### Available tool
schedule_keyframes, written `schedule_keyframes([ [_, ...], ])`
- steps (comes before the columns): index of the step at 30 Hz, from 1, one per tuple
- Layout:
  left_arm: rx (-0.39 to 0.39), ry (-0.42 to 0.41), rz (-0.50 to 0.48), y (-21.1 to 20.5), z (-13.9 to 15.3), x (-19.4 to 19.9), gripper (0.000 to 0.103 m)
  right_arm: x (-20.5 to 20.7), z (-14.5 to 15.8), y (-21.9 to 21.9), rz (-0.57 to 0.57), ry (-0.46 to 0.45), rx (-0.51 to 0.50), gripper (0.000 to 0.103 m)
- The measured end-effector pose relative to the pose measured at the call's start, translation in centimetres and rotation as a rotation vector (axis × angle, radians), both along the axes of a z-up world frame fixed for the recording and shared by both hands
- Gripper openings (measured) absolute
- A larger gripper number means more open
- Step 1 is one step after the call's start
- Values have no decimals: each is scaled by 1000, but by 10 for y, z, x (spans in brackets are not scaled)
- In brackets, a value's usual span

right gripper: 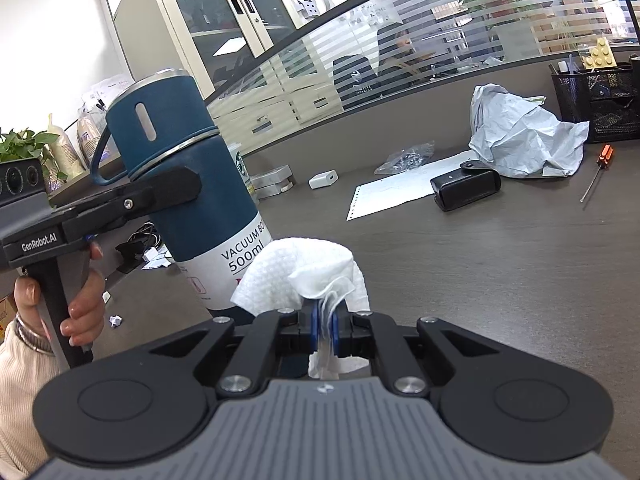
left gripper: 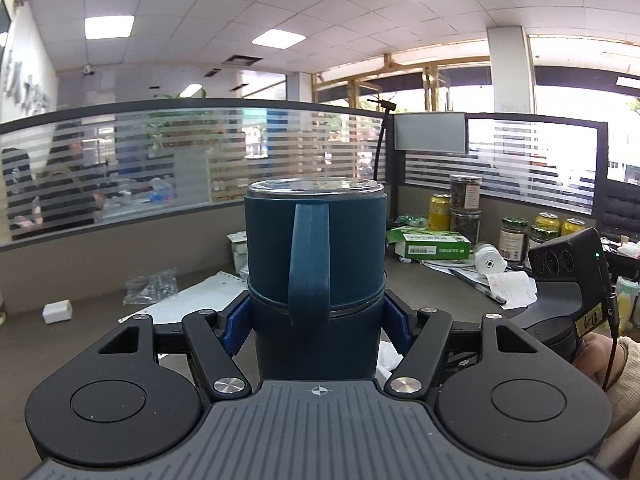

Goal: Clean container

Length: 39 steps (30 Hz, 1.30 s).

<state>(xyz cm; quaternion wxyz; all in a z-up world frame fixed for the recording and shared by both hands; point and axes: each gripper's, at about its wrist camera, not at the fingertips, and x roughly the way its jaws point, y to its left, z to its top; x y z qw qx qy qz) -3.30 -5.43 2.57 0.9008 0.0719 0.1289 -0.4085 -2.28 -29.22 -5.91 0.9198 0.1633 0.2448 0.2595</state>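
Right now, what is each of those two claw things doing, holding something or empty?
Left gripper: closed around the blue vacuum bottle, held upright.
Right gripper: closed on a white paper towel, close beside the bottle's lower part.

A matt, dark blue vacuum bottle [right gripper: 188,184] with bright metal bands and a glossy white label is clamped by the left gripper [left gripper: 318,320], whose fingers are matt black plastic with blue ribbed pads [left gripper: 236,322]. The right gripper [right gripper: 325,326] pinches a white, dimpled paper towel [right gripper: 304,276]. Beneath them, the desk [right gripper: 500,280] shows a smooth, dull grey-brown surface.
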Motion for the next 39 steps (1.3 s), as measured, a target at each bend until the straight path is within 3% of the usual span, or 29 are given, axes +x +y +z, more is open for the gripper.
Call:
schedule_keyframes([
  [5,-9,-17,-19,3,1,0,73,2,-1,1,-1,2,-2,9],
  [7,-22,-48,-1,4,2,-3,85,2,-1,2,1,3,-3,9],
  [10,-70,-60,13,5,4,-6,88,2,-1,2,-2,2,-2,9],
  [14,-176,-37,24,14,12,-11,103,0,2,2,-8,-13,5,9],
  [19,-352,-25,20,31,27,-23,103,-8,16,2,8,-65,17,9],
  [22,-414,-37,102,39,39,-25,103,-14,28,5,30,-105,25,9],
  [28,-360,45,322,32,47,-3,103,-26,52,9,75,-186,42,9],
  [34,-362,97,350,36,43,5,103,-25,65,20,96,-234,22,9],
  [39,-321,41,371,34,43,-1,103,-23,77,24,90,-287,14,9],
])
